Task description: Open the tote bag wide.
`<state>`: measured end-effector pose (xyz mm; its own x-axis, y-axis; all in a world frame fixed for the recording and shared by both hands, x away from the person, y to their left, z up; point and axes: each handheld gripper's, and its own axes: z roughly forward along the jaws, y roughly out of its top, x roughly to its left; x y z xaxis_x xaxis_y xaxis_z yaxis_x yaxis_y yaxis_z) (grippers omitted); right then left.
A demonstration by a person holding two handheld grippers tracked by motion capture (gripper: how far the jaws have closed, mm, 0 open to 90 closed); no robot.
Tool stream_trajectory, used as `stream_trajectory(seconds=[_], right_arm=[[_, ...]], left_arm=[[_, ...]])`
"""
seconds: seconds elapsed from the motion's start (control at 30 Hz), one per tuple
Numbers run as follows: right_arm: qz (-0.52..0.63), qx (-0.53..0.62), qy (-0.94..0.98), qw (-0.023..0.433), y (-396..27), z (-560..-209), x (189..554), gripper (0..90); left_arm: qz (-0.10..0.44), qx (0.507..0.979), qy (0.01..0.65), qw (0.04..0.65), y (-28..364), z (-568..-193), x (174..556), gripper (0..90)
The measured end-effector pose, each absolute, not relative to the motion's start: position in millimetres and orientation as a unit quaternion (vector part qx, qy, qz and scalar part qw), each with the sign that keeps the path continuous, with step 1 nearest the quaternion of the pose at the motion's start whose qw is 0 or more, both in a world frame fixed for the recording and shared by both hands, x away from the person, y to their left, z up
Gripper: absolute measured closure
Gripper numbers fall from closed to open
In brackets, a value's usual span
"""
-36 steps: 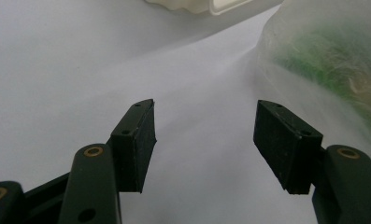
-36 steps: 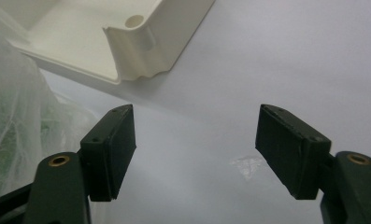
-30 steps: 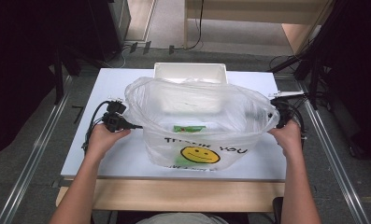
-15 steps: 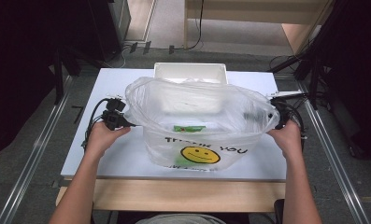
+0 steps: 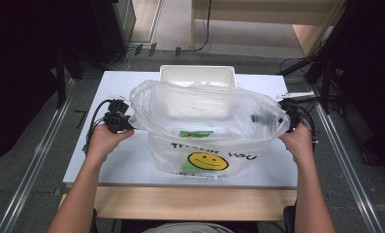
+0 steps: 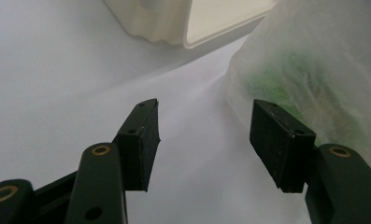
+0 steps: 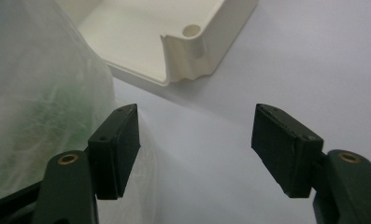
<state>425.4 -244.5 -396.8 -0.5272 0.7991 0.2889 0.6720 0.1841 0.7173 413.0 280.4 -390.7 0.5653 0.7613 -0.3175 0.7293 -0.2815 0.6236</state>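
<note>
A clear plastic bag with a yellow smiley face and black lettering stands mouth-up in the middle of the white table. A green packet lies inside it. My left gripper sits at the bag's left side. Its jaws are open and have just been closing a little, with only the table between them and the bag beside one pad. My right gripper is at the bag's right side, its jaws open with nothing between them and the bag beside the left pad.
A shallow white tray stands just behind the bag at the table's far edge, and shows up close as the tray and the tray. Metal rails run along both sides of the table. A wooden strip lines the near edge.
</note>
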Motion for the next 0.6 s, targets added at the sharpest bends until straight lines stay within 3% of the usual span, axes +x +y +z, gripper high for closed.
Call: stream_trajectory(seconds=[0.4,0.6], right_arm=[[0.448,0.468,0.759,0.068,-247.0,-370.0,424.9,45.4],[0.454,0.470,0.752,0.079,-249.2,-353.9,423.6,46.9]], left_arm=[[0.012,0.807,0.441,0.393,276.0,-346.8,419.9,51.9],[0.007,0.806,0.443,0.392,277.5,-332.9,426.4,60.3]])
